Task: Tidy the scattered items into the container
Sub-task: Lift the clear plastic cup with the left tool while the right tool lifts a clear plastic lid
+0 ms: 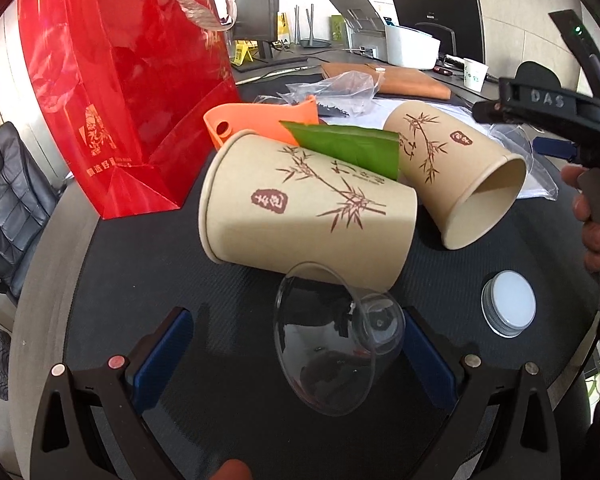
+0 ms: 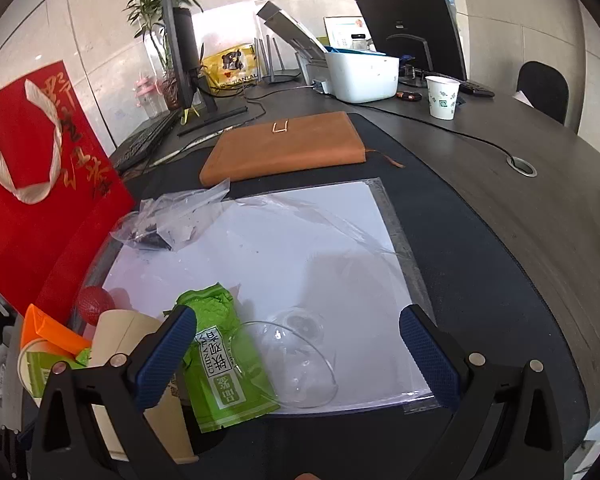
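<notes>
Clear plastic cup (image 1: 338, 344) is lying tipped between the left gripper (image 1: 296, 354) jaws, standing apart for a grab; right gripper (image 2: 298, 354) jaws are gaping too, framing another clear cup (image 2: 296, 360).

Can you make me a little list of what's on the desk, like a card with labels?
container: red gift bag, standing upright
paper cups: two bamboo-print cups lying on their sides
clear cup: glass cup on its side, between the left gripper fingers
tea packet: green packet by the right gripper
lid: white jar lid on the mat
both grippers: open, holding nothing
</notes>
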`<state>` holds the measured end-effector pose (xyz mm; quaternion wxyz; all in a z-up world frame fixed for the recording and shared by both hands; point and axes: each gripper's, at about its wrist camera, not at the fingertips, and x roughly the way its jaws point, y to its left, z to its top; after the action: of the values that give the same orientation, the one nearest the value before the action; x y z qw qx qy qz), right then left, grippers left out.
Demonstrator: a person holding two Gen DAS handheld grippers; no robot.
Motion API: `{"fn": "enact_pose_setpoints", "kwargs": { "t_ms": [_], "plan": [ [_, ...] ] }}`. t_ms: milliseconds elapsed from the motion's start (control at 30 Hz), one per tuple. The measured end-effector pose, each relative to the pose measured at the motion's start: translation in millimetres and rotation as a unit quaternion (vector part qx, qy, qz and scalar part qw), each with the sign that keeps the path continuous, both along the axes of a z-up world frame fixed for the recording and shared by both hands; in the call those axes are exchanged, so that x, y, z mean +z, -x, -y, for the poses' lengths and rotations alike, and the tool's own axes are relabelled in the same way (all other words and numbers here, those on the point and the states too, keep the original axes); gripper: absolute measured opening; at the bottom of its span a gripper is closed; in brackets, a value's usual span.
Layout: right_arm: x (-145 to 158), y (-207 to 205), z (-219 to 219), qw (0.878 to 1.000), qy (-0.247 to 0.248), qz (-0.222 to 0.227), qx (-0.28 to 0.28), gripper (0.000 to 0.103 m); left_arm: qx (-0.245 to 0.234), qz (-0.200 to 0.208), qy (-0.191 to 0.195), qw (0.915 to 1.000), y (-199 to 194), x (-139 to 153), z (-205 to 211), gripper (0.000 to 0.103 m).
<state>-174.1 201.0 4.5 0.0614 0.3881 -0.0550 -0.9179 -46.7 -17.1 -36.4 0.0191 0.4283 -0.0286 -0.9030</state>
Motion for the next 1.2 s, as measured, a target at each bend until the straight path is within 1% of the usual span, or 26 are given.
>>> {"fn": "enact_pose_setpoints", "kwargs": {
  "t_ms": [100, 167, 233, 367, 433, 500, 600, 667, 700, 733, 800, 833, 900, 967, 1067, 1133, 1200],
  "plan": [
    [-4.2, 2.5, 7.7, 1.0, -0.019, -0.002, -0.003, 0.103, -0.003, 0.005, -0.001, 1.0, 2.6, 0.3, -0.8, 0.103],
    [-7.4, 5.5, 12.0, 1.0, -0.028, 0.003, -0.002, 0.103, -0.006, 0.008, 0.003, 0.9999, 5.0, 0.7, -2.3, 0.103],
    [-10.6, 8.5, 17.0, 0.999, -0.033, 0.008, 0.003, 0.103, -0.009, 0.012, -0.002, 0.9999, 7.5, 0.1, -1.1, 0.103],
    [-13.7, 12.9, 20.1, 1.0, -0.022, 0.018, 0.011, 0.103, -0.018, 0.022, -0.031, 0.9991, 16.2, -2.8, 5.4, 0.103],
    [-14.7, 15.3, 17.9, 1.0, -0.019, 0.024, 0.005, 0.103, -0.02, 0.022, -0.049, 0.9984, 17.9, -5.2, 10.6, 0.103],
    [-14.3, 16.1, 14.0, 1.0, -0.011, 0.024, 0.002, 0.103, -0.022, 0.017, -0.045, 0.9986, 18.4, -6.0, 9.5, 0.103],
    [-10.9, 17.1, 5.3, 0.999, 0.025, 0.025, -0.002, 0.103, -0.022, 0.014, -0.046, 0.9986, 20.4, -7.4, 9.5, 0.103],
    [-10.4, 16.9, 6.2, 1.0, 0.001, 0.023, -0.015, 0.103, -0.021, 0.011, -0.047, 0.9986, 20.9, -8.0, 8.8, 0.103],
    [-12.4, 17.5, 9.5, 0.999, -0.02, 0.027, -0.013, 0.103, -0.019, 0.01, -0.048, 0.9986, 21.5, -8.3, 8.7, 0.103],
    [-15.2, 18.1, 12.0, 0.999, -0.03, 0.032, -0.008, 0.103, -0.019, 0.01, -0.048, 0.9986, 22.2, -8.5, 8.4, 0.103],
    [-19.5, 19.9, 10.7, 0.999, 0.0, 0.043, 0.008, 0.103, -0.02, 0.01, -0.049, 0.9986, 23.3, -9.0, 8.6, 0.103],
    [-21.9, 20.9, 10.6, 0.999, 0.007, 0.052, 0.011, 0.103, -0.02, 0.01, -0.049, 0.9986, 23.5, -9.2, 8.8, 0.103],
    [-21.9, 20.1, 8.5, 0.999, 0.007, 0.051, 0.006, 0.103, -0.019, 0.012, -0.047, 0.9987, 24.5, -9.1, 9.3, 0.103],
    [-22.6, 20.5, 5.3, 0.999, 0.009, 0.05, 0.003, 0.103, -0.017, 0.016, -0.036, 0.9991, 26.3, -7.2, 5.2, 0.103],
    [-23.9, 21.0, 5.1, 0.999, 0.006, 0.04, 0.0, 0.103, -0.033, -0.003, -0.004, 0.9994, 23.2, -5.6, -3.9, 0.103],
    [-24.1, 20.8, 5.2, 0.999, 0.008, 0.035, -0.003, 0.103, -0.033, 0.0, -0.012, 0.9994, 23.7, -5.8, -2.1, 0.103],
    [-24.3, 20.7, 5.3, 0.999, 0.008, 0.033, -0.003, 0.103, -0.028, 0.013, -0.039, 0.9988, 26.4, -7.2, 4.5, 0.103]
  ]
}}
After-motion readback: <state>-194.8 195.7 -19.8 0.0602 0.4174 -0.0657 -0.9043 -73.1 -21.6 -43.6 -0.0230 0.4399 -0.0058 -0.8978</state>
